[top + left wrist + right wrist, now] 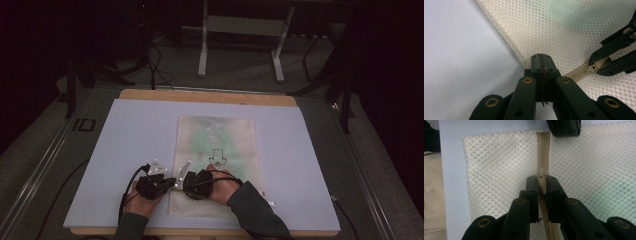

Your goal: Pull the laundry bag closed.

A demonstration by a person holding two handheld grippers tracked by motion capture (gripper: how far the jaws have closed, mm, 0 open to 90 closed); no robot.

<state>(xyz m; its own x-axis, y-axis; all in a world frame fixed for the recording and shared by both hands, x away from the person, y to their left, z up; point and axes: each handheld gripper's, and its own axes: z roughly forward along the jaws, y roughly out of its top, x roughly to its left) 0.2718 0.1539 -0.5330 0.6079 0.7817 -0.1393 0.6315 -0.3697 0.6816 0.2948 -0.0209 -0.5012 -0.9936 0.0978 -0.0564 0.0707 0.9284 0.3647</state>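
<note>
Your left gripper [541, 58] is clenched on the edge of the cream mesh zip bag [215, 165], at the corner by the zipper's end. Your right gripper [541, 181] is clamped on the beige zipper slider [541, 173].

The bag lies flat on the pale lilac board [125, 145], its near part under your hands.

Step in hand, as I judge it: running the zipper. Hold the left grip as anchor, keep the mesh taut and pull the slider straight along the beige zipper tape [543, 147], low to the board.

Contents: something pale green shows through the mesh, probably fabric; a black printed arrow [217, 156] is visible too.
</note>
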